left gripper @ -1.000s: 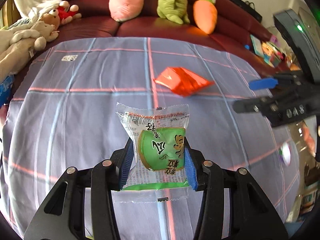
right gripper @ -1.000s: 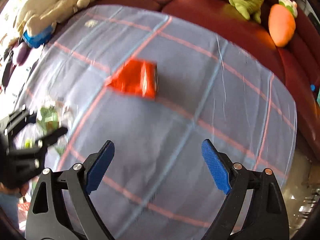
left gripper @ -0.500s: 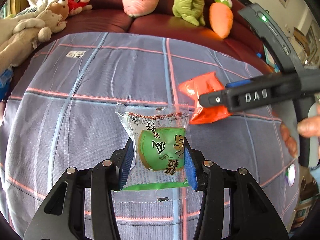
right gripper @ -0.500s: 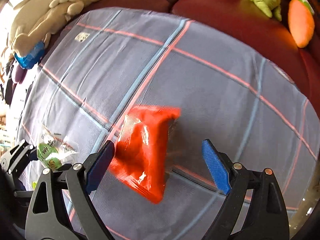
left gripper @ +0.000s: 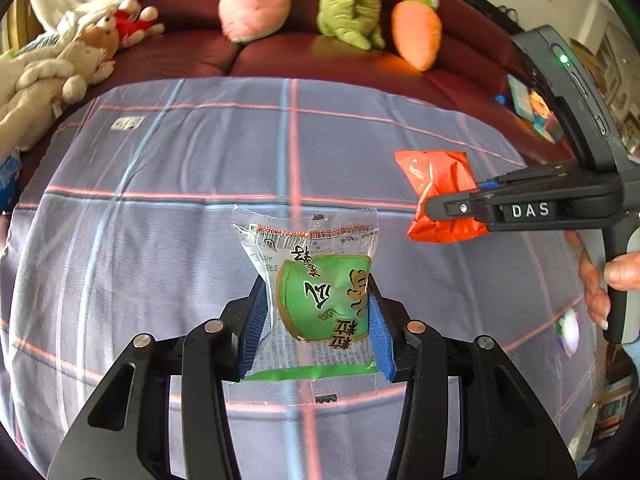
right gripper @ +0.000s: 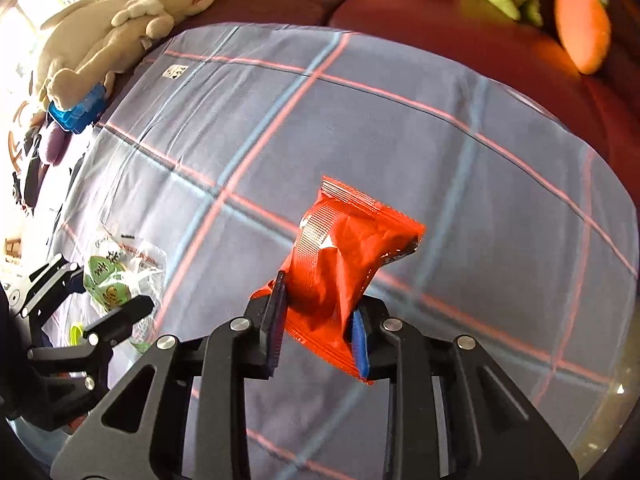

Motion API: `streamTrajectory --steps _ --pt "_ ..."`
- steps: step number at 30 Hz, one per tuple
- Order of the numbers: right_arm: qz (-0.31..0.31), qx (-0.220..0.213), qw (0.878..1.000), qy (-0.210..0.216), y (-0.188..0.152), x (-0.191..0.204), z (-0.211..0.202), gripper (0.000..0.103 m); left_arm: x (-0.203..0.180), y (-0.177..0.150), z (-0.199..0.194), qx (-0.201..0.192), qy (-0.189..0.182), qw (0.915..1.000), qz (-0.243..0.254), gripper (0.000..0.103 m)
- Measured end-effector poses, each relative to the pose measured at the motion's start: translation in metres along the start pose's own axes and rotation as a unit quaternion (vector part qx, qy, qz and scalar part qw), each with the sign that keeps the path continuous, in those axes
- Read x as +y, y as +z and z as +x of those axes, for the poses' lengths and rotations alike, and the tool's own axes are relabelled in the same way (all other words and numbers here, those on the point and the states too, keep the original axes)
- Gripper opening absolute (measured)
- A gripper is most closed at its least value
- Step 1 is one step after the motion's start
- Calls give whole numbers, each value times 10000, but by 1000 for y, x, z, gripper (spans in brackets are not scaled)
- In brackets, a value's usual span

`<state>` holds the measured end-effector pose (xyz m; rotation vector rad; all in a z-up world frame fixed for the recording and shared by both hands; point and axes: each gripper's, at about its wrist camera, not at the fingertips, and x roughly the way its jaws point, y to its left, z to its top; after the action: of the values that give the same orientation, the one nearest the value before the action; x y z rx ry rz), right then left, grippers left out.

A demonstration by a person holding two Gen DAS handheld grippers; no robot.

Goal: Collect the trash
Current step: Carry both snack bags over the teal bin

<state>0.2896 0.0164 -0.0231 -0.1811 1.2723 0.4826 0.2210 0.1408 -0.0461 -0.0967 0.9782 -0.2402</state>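
A plaid grey-blue cloth with pink and blue lines covers the surface, a small white label near its far edge.

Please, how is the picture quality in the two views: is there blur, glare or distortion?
Left wrist view: sharp on the green wrapper, fisheye bends the plaid cloth, carrot toy slightly soft. Right wrist view: strong window glare at upper left, red wrapper sharp with small highlights, cloth lines curved.

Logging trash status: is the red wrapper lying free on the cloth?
No, the right gripper has just closed on the red wrapper, its pads pinching it.
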Motion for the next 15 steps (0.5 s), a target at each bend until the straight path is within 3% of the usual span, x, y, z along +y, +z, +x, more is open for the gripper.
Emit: streamTrajectory --steps 15 --pt "620 -448 9967 -271 -150 -81 -111 26 -144 -37 -24 -26 -699 9936 883 47"
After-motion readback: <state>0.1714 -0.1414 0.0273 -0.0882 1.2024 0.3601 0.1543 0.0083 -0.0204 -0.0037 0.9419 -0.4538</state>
